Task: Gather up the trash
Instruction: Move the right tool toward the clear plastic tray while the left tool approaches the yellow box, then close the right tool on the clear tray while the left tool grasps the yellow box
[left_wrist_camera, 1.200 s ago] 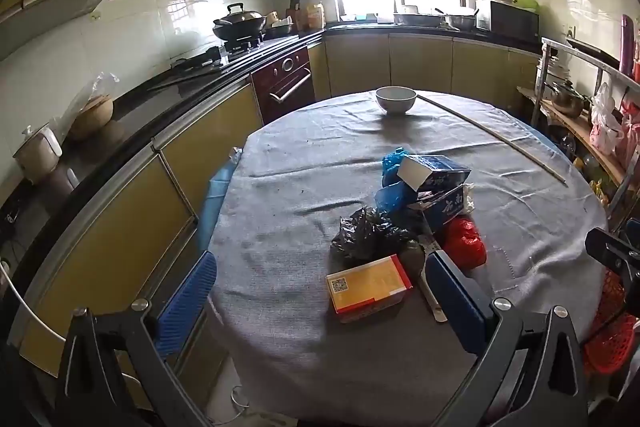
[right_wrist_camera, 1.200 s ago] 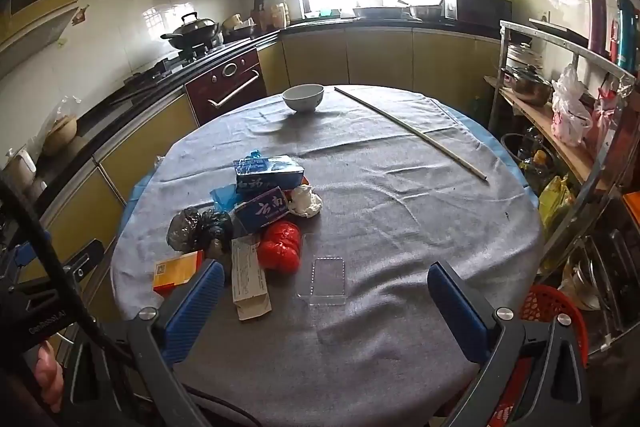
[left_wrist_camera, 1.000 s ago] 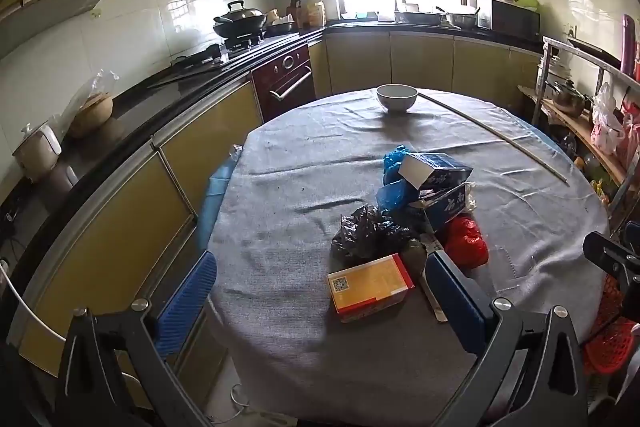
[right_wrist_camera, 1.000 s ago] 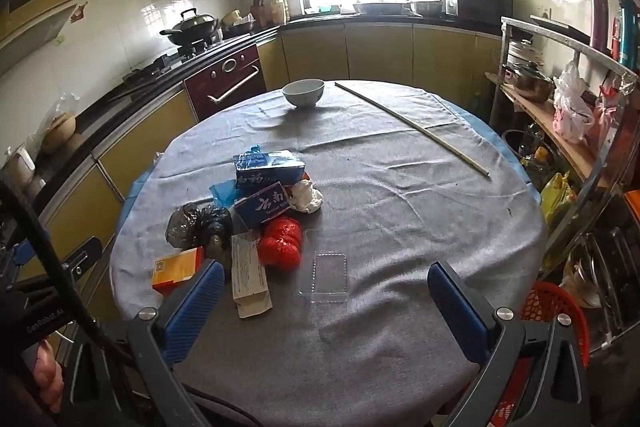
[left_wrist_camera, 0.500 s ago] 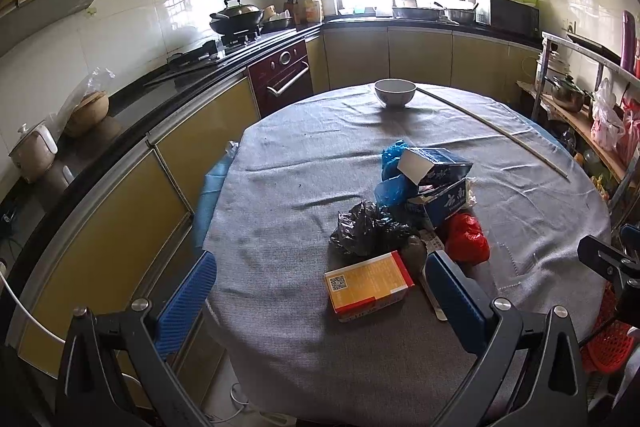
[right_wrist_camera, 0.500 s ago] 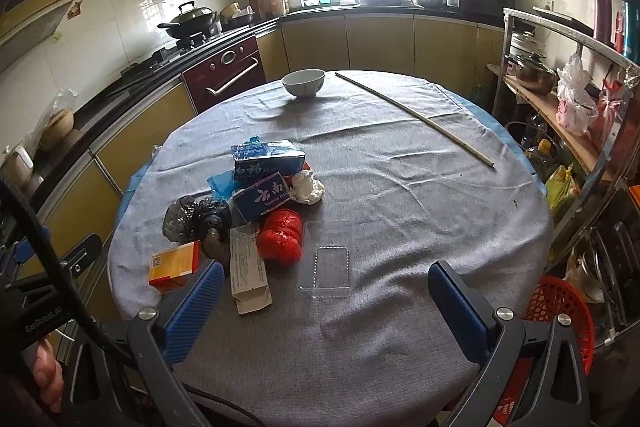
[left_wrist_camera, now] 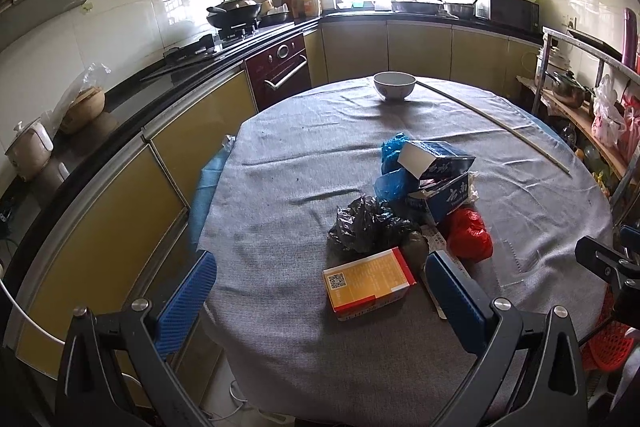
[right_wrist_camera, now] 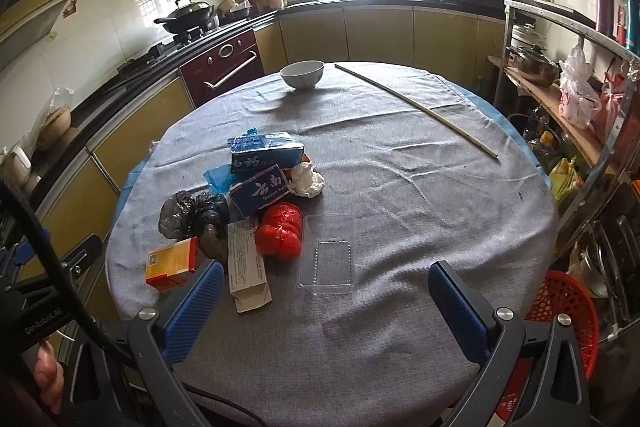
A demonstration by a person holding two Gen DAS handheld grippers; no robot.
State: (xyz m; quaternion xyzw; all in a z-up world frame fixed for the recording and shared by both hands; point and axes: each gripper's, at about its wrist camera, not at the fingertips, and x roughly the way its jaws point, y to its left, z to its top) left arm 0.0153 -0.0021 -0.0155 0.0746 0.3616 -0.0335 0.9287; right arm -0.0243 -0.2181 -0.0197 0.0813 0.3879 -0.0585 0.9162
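A trash pile lies on the round grey-clothed table [left_wrist_camera: 304, 163]: an orange box [left_wrist_camera: 368, 283] [right_wrist_camera: 170, 263], a black bag [left_wrist_camera: 366, 223] [right_wrist_camera: 192, 213], two blue boxes [left_wrist_camera: 438, 163] [right_wrist_camera: 264, 155], a blue bag [left_wrist_camera: 390, 151], a red bag [left_wrist_camera: 468, 233] [right_wrist_camera: 280, 231], crumpled white paper [right_wrist_camera: 306, 179], a flat paper carton [right_wrist_camera: 246, 267] and a clear plastic lid [right_wrist_camera: 328, 259]. My left gripper [left_wrist_camera: 320, 299] is open, just short of the orange box. My right gripper [right_wrist_camera: 324, 307] is open, just short of the clear lid.
A white bowl [left_wrist_camera: 394, 85] [right_wrist_camera: 302, 73] and a long thin stick [right_wrist_camera: 416, 107] lie at the table's far side. A red basket [right_wrist_camera: 560, 307] stands on the floor at right, beside a metal shelf rack [right_wrist_camera: 560, 75]. Kitchen counters [left_wrist_camera: 160, 75] run along the left.
Both grippers have risen and tilted down slightly toward the table. The trash has not moved. Both grippers stay open.
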